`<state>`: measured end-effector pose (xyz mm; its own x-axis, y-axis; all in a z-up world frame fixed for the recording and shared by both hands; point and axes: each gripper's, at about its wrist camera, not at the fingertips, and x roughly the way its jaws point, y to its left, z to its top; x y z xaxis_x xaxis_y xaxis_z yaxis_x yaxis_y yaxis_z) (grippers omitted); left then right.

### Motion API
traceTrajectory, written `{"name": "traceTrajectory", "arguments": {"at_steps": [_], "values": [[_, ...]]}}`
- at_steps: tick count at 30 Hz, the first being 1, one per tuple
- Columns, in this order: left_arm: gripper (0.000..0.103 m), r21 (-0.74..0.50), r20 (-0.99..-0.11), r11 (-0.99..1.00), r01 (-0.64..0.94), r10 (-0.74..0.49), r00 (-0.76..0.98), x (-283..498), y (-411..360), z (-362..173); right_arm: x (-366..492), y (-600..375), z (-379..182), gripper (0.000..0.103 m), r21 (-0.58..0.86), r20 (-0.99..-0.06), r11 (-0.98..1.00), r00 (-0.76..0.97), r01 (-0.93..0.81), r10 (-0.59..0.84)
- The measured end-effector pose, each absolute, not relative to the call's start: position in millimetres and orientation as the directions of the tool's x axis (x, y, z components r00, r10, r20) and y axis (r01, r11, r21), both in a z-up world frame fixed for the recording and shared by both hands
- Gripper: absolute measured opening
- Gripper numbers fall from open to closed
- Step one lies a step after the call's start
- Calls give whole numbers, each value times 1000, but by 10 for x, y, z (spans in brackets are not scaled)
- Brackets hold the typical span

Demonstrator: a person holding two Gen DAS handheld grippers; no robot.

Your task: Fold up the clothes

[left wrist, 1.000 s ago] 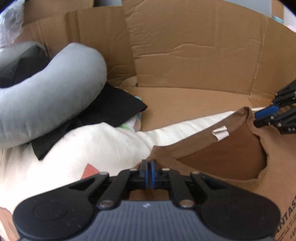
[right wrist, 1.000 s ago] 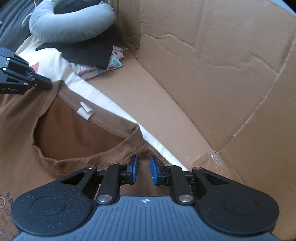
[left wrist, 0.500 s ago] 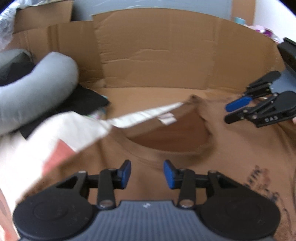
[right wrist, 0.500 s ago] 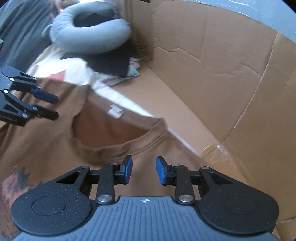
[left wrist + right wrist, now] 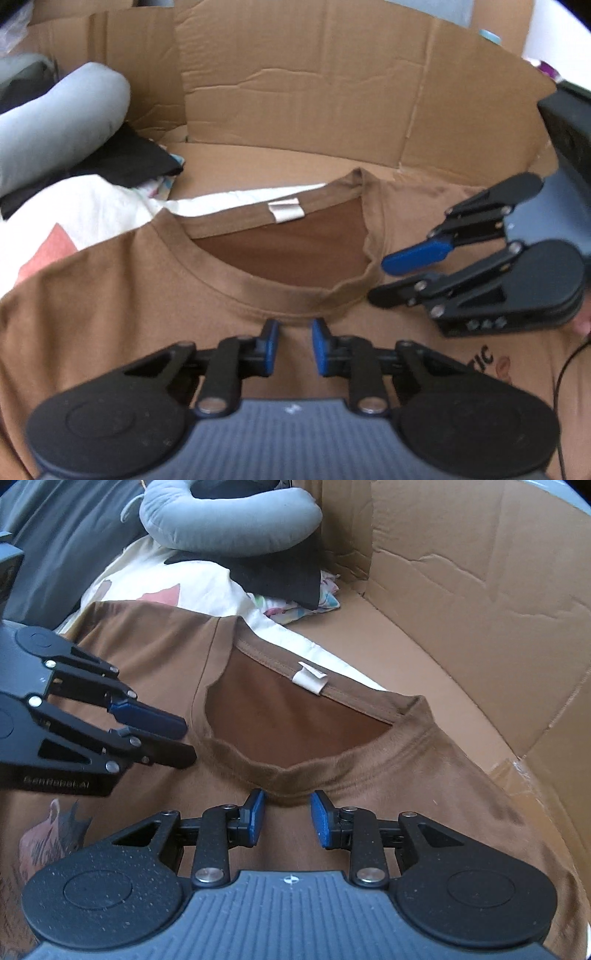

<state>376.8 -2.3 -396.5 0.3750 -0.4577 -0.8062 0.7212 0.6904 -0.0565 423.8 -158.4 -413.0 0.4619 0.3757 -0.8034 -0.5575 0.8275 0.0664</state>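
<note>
A brown T-shirt (image 5: 110, 295) (image 5: 406, 775) lies spread flat, print side up, its round neckline and white collar label (image 5: 286, 210) toward the cardboard wall. My left gripper (image 5: 294, 326) (image 5: 184, 740) hovers just below the front of the collar. Its jaws are closing with a gap still between them and no cloth in it. My right gripper (image 5: 287, 799) (image 5: 380, 279) stands open over the collar's other side, its blue pads apart with nothing between them. The two grippers sit close together, one on each side of the neckline.
A grey neck pillow (image 5: 62, 122) (image 5: 229, 520) rests on black cloth (image 5: 125, 158) at the far left. A white printed garment (image 5: 74, 206) lies under the shirt's shoulder. Cardboard box walls (image 5: 295, 92) (image 5: 480, 572) ring the far and right sides.
My left gripper, shut at the shirt's shoulder edge a second ago, let go, spread wide, then narrowed. The right opened wider. Both drew back from the collar and the shirt settled flat.
</note>
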Motion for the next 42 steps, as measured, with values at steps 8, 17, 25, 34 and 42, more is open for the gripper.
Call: {"name": "traceTrajectory", "arguments": {"at_steps": [8,17,25,34,42], "values": [[17,-54,-796,696,716,-463,390,3723,-135,-3954,4370,-1464,-4153,34,65,-791,834,481,-548,378],[17,-27,-792,739,673,-426,436,3829,-274,-3965,4202,-1767,-3868,34,54,-778,881,533,-470,332],[40,-29,-773,744,668,-440,457,3440,-381,-3779,3475,-2714,-3372,35,75,-710,931,636,-358,302],[51,-73,-777,722,688,-474,414,3108,-542,-3587,2871,-3511,-3290,35,38,-707,975,683,-221,183],[55,-150,-761,690,709,-538,363,2883,-768,-3387,2432,-4123,-3439,35,116,-680,993,728,-14,89]]}}
